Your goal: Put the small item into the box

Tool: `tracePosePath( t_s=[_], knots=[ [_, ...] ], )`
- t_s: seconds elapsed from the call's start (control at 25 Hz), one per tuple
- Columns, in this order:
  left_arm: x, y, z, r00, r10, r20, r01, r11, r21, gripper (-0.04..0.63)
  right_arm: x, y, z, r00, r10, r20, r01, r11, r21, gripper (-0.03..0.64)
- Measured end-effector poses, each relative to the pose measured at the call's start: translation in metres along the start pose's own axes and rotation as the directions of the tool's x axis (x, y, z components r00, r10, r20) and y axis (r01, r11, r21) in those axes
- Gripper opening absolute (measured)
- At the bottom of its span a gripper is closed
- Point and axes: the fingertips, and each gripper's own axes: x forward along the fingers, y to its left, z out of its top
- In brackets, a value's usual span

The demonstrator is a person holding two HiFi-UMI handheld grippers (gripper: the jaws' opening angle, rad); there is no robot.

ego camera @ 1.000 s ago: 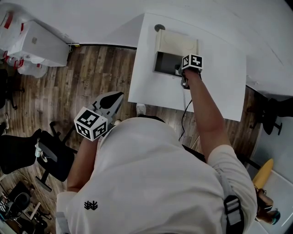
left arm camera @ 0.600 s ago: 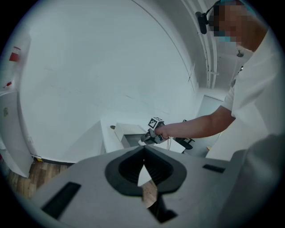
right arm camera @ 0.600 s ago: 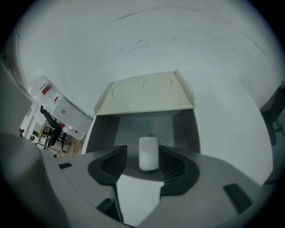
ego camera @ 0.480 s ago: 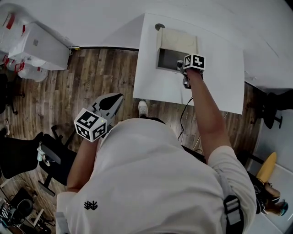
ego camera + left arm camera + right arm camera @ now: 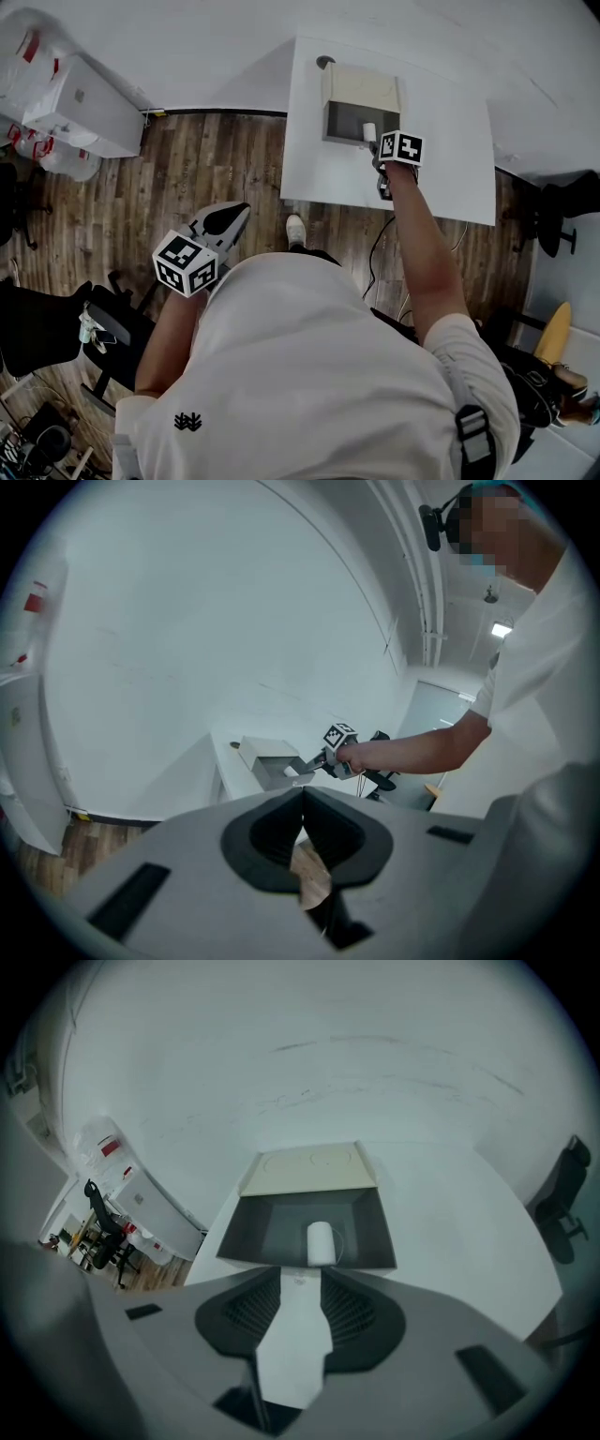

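An open box (image 5: 361, 86) with a pale lid and dark inside stands on the white table (image 5: 450, 159). A small white cylinder (image 5: 369, 131) lies inside it, near the front wall; the right gripper view shows the cylinder (image 5: 321, 1243) in the box (image 5: 370, 1232). My right gripper (image 5: 379, 154) hovers just in front of the box, and in its own view the right gripper (image 5: 302, 1279) is empty and its jaws are closing. My left gripper (image 5: 225, 217) hangs over the wooden floor, far from the table, and the left gripper (image 5: 302, 797) is shut on nothing.
A dark round hole (image 5: 324, 62) sits at the table's far left corner. A white cabinet (image 5: 80, 103) stands by the wall at left. Black office chairs stand at lower left (image 5: 47, 328) and at right (image 5: 562, 211).
My right gripper has drawn back from the box toward the table's front edge, and the white cylinder now shows inside the box. The left gripper has hardly moved.
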Motion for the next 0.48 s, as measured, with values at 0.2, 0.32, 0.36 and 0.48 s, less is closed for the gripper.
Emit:
tracePosePath(
  t_s=[0.2,0.32,0.36,0.48],
  knots=[
    [-0.016,-0.007,-0.013,1.000,-0.019,-0.001,0.019,1.000,0.003,0.008,-0.029,0.010,-0.033,0.998,0.002,0.059,-0.003,1.000,0.018,0.034],
    [-0.026,-0.012,-0.022,0.999,-0.036,-0.003,0.036,0.999,0.006,0.008,-0.046,0.028,-0.063,0.996,0.044,0.081,-0.045,0.999,0.022,0.012],
    [-0.029,-0.015,-0.025,0.999,-0.042,-0.005,0.043,0.999,0.007,0.008,-0.053,0.036,-0.074,0.994,0.064,0.087,-0.065,0.998,0.018,0.011],
    [-0.039,-0.021,-0.036,0.998,-0.062,-0.015,0.062,0.998,0.015,0.008,-0.074,0.067,-0.108,0.985,0.135,0.108,-0.134,0.991,-0.010,0.008]
  ],
)
